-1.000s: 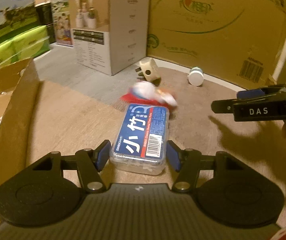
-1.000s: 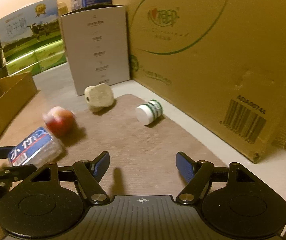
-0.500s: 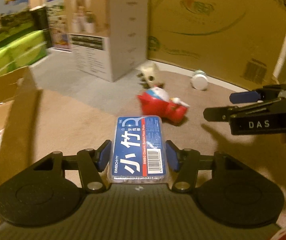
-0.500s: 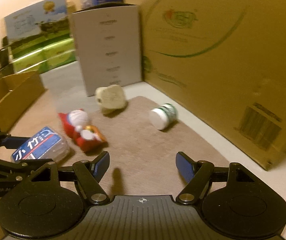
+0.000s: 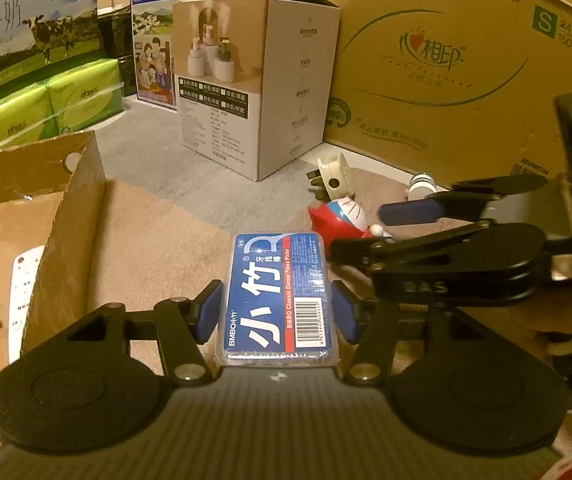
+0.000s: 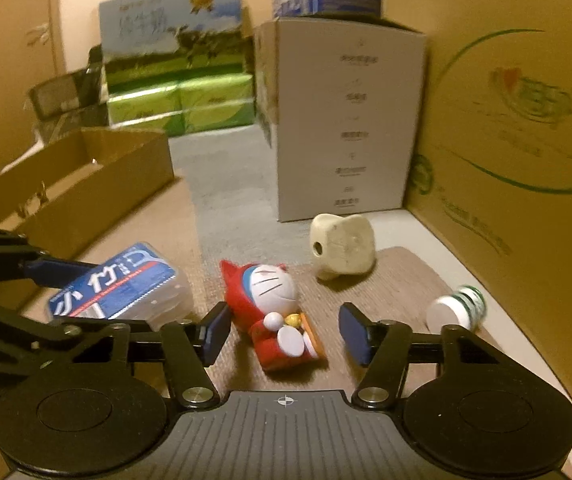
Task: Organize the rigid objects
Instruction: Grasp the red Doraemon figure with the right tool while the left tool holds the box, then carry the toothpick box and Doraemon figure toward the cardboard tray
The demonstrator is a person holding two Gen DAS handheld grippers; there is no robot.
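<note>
Cardboard tray (image 5: pixel 65 216) sits open on the left, beside the mat (image 6: pixel 398 280); judging by the remote already lying in it, that's the drop spot for the rigid bits.

Floss-pick box (image 5: pixel 277 296) is the biggest loose item. Left gripper (image 5: pixel 277 312) has it lengthwise between its blue pads, both pads against the long sides, so it's pinched. In the right cam the box looks clear of the mat on the near edge, can't tell by how much. Tip: keep it level, carry it over the tray wall w/o clipping the flap, release low.

Doraemon figure (image 6: pixel 273 312) lies on its back on the mat, just beside the floss box. Right gripper (image 6: pixel 281 332) straddles it w/ jaws closing; pads not touching yet, gaps both sides. Step in hand = this grab, imo. Body is rounded and glossy, likely to squirt out if pinched at the head. Better to centre on the red torso, pads square to its sides, go low enough to get past the widest bit, then close slow. Watch the left tool's arm, it's v. close on that side.

Tooth-shaped thing (image 6: pixel 342 248) and small white bottle (image 6: pixel 456 310) on its side are further back on the mat, apart from both tools. Bottle could roll; approach across its axis.
</note>
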